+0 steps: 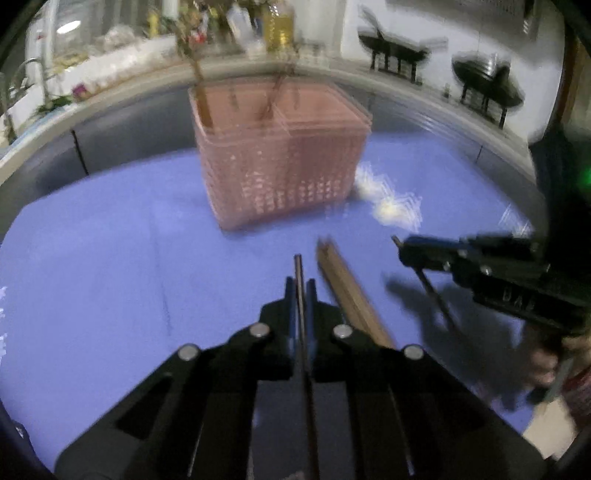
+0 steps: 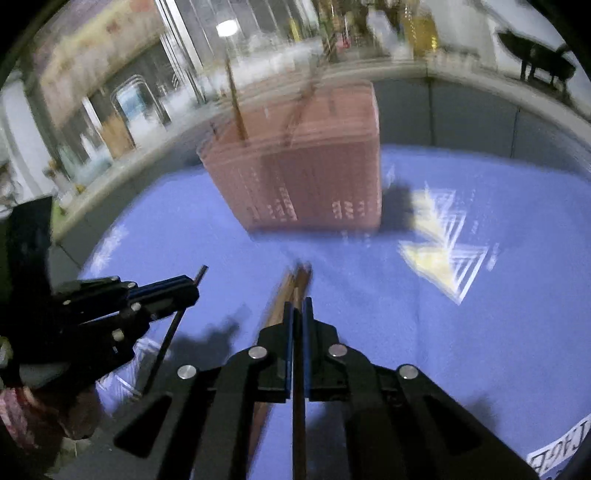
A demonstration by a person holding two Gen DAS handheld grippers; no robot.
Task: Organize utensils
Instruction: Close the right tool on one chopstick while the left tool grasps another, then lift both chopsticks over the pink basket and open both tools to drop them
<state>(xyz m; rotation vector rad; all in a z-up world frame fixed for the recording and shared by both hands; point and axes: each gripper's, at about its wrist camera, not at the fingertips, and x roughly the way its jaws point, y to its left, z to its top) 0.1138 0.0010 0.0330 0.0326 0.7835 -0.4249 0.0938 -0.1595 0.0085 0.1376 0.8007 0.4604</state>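
A pink slotted basket with two compartments stands on the blue cloth and holds a few upright sticks. In the left wrist view my left gripper is shut on a thin dark chopstick whose tip pokes out in front. A pair of brown wooden chopsticks lies on the cloth just right of it. My right gripper is shut on another dark chopstick. The left gripper shows at the left of the right wrist view. Everything is motion-blurred.
A yellow-white printed patch marks the cloth right of the basket. A grey raised edge and a cluttered counter with bottles lie behind. A person's hand holds the right gripper. A paper label sits at the near right corner.
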